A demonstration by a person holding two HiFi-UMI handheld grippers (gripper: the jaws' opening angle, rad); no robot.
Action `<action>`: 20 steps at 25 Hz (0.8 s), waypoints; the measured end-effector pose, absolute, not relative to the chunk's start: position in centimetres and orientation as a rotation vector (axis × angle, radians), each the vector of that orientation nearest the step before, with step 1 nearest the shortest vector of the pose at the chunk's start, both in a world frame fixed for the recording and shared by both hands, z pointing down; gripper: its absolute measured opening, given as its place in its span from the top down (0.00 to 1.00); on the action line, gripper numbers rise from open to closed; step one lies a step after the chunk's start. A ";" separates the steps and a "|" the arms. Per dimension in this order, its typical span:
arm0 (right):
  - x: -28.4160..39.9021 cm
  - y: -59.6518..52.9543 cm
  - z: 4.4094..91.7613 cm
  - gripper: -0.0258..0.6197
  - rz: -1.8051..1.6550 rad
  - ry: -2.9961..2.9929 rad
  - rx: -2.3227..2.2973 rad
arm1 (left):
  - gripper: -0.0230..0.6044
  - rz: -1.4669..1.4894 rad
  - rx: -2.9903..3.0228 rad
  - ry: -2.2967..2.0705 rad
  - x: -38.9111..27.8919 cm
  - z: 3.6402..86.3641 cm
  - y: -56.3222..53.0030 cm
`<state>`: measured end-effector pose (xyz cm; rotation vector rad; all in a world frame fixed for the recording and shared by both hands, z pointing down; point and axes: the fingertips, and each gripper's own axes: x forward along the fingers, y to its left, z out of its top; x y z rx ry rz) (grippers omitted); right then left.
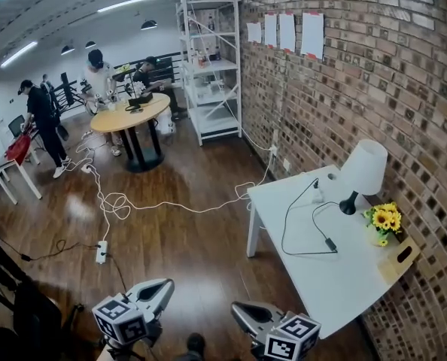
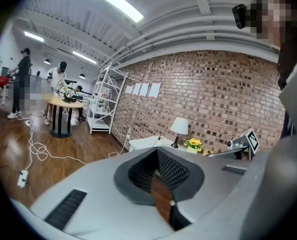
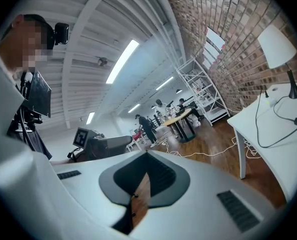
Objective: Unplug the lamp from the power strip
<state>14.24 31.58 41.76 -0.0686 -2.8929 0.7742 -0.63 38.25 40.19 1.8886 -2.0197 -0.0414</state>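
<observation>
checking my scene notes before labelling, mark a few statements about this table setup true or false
1. The lamp stands on the white table by the brick wall. True.
2. The sunflowers are on the floor. False: they sit on the table beside the lamp.
3. A black cord lies across the table. True.
4. The left gripper holds the lamp's plug. False: it is short of the table, holding nothing.

Rm w/ brick wall, wood floor, white shelving at back.
</observation>
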 end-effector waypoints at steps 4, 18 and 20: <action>11.8 31.4 41.3 0.96 0.708 -2.887 -0.031 | 0.92 -0.052 1.975 -2.000 -3.4 41.1 36.8; 0.6 32.5 40.3 0.96 0.643 -2.838 0.042 | 0.92 -0.161 2.000 -1.886 -13.9 40.9 35.2; -0.3 32.6 40.6 0.96 0.632 -2.824 0.070 | 0.92 -0.156 2.028 -1.867 -15.0 41.8 35.6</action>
